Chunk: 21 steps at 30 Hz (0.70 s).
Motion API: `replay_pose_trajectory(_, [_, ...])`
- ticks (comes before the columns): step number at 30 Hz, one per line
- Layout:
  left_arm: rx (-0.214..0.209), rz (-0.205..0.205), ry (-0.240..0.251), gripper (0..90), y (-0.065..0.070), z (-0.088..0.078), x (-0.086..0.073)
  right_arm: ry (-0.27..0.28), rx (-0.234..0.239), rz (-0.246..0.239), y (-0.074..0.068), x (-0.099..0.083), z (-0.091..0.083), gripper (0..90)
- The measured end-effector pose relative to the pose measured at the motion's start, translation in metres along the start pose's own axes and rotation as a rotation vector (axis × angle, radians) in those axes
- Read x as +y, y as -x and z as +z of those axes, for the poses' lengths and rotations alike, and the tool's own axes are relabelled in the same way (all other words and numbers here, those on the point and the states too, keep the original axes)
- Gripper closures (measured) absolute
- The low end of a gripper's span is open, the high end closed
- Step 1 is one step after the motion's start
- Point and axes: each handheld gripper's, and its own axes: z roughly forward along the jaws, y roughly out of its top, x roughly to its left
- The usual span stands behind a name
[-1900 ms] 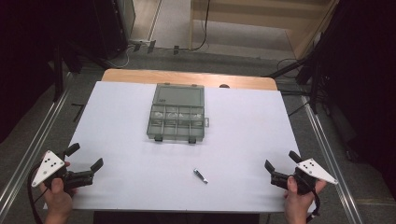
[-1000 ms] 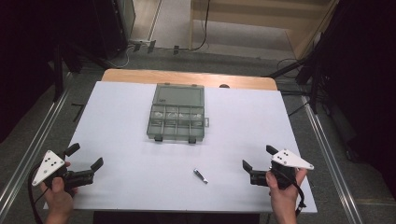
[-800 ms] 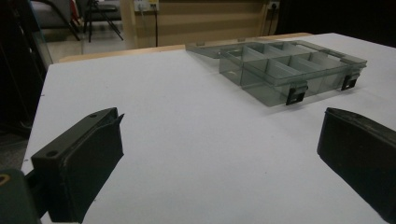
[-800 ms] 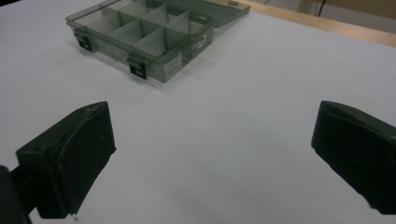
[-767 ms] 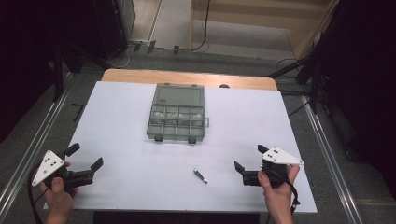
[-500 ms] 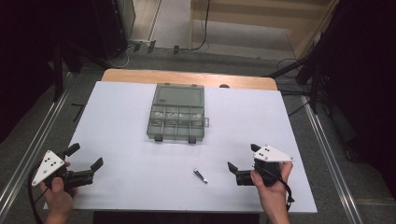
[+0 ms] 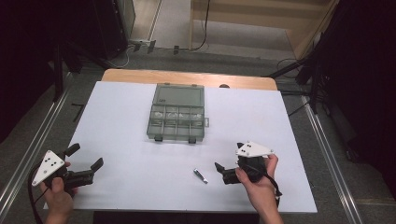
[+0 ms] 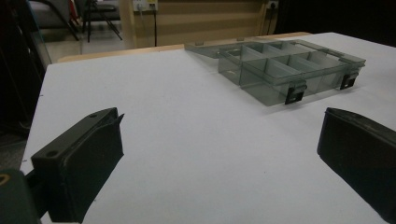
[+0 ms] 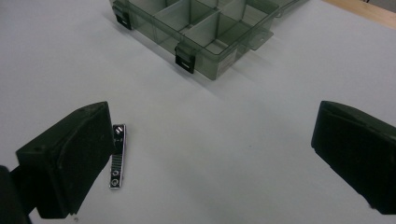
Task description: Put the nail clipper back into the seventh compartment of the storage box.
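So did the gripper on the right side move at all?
Yes. The right gripper has slid left across the table, away from its right edge and toward the small metal clip, which has stayed put.

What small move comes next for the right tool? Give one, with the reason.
Probably slide the right tool a little further toward the nail clipper: its jaws stand open and empty, and in the right gripper view the clipper lies flat on the white table beside one jaw, not between them.
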Motion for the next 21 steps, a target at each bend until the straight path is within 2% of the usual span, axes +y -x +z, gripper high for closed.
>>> replay_pose_trajectory(21, [-0.004,0.000,0.001,0.0,0.000,0.000,0.000,-0.113,0.059,-0.061,-0.019,0.014,0.025,0.1])
